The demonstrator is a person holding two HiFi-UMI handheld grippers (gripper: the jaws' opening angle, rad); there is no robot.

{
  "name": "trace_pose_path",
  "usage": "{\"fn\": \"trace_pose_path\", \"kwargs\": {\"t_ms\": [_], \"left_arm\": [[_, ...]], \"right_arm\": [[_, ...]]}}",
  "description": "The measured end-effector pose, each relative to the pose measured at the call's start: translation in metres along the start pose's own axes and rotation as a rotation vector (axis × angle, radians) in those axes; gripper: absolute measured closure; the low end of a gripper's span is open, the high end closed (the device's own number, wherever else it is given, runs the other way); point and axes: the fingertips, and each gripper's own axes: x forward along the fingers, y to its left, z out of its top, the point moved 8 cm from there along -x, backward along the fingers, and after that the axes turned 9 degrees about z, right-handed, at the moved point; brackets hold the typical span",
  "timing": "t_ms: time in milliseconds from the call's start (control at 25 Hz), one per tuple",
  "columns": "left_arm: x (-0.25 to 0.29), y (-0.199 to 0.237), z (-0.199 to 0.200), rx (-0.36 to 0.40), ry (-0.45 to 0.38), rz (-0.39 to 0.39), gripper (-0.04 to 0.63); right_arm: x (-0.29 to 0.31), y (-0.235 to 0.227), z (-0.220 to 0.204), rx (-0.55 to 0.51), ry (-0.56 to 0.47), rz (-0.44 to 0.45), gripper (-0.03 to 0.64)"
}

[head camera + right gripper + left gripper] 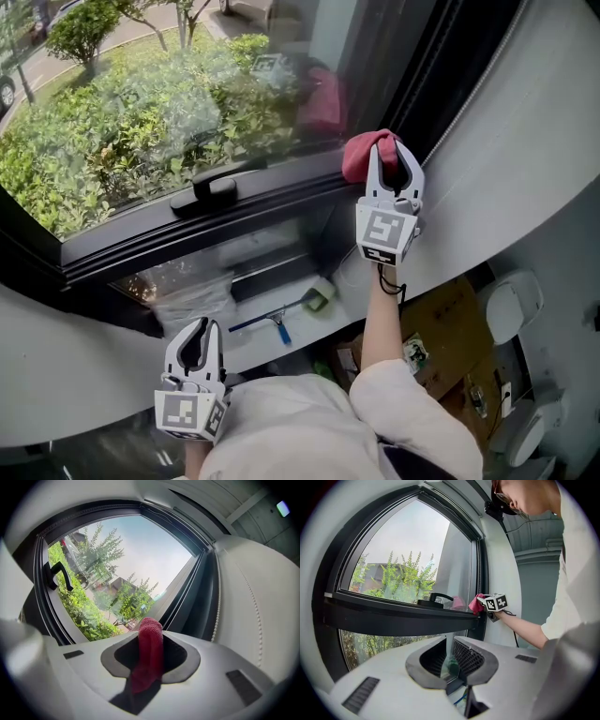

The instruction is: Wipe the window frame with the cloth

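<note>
A red cloth [359,155] is bunched between the jaws of my right gripper [392,150], which is shut on it. The cloth presses against the dark window frame [234,220] at its right corner, where the horizontal rail meets the upright. In the right gripper view the cloth [149,644] sticks out past the jaws toward the glass and the dark upright frame [206,592]. From the left gripper view, the cloth [476,603] shows at the far end of the rail [393,616]. My left gripper [199,326] hangs low by the person's body, shut and holding nothing.
A black window handle [214,192] sits on the rail left of the cloth. Below, on the white sill, lie a blue-handled squeegee [272,322], a green sponge [322,295] and a clear plastic bag [192,291]. A cardboard box [445,333] stands on the floor at right.
</note>
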Motion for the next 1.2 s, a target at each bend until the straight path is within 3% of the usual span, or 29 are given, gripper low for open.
{"fn": "trace_pose_path", "kwargs": {"t_ms": [1200], "left_arm": [[0.002,0.004,0.001,-0.005,0.001,-0.002,0.54]], "right_arm": [[-0.008,0.026,-0.031,0.006,0.067,0.044,0.511]]}}
